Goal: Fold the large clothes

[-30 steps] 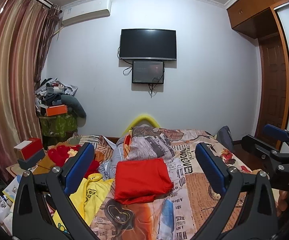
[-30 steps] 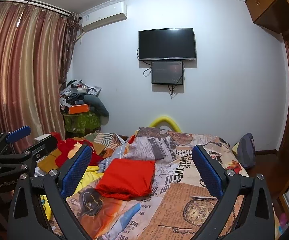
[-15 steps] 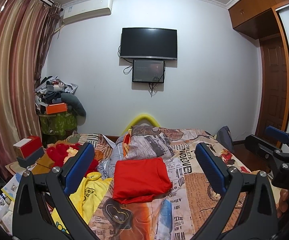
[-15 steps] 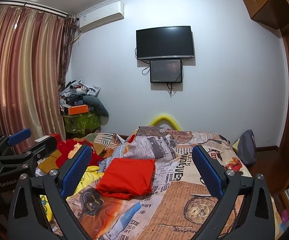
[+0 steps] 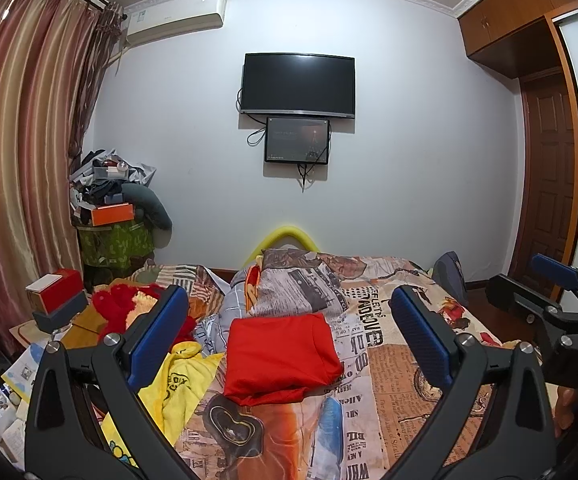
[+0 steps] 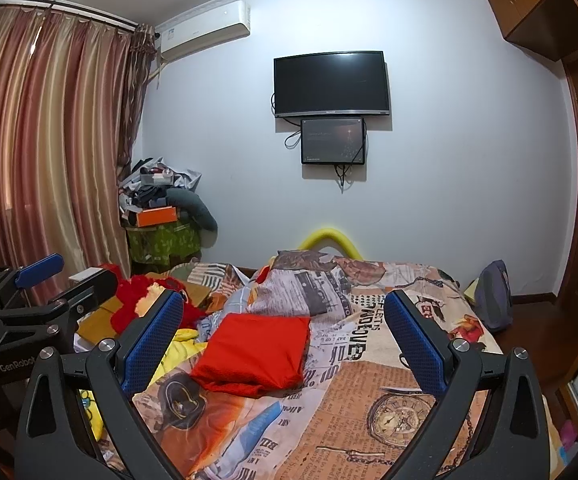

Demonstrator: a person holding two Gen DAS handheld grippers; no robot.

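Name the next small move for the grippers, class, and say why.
Probably lower the left gripper toward the yellow garment. The red garment already lies folded on the bed, the yellow one is crumpled, and both grippers, right included, are open and empty.

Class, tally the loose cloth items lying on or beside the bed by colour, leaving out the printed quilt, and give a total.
Red folded garment: 1
Yellow garment: 1
Red fluffy item: 1
Total: 3
Both the left gripper and right gripper hang open, holding none of them.
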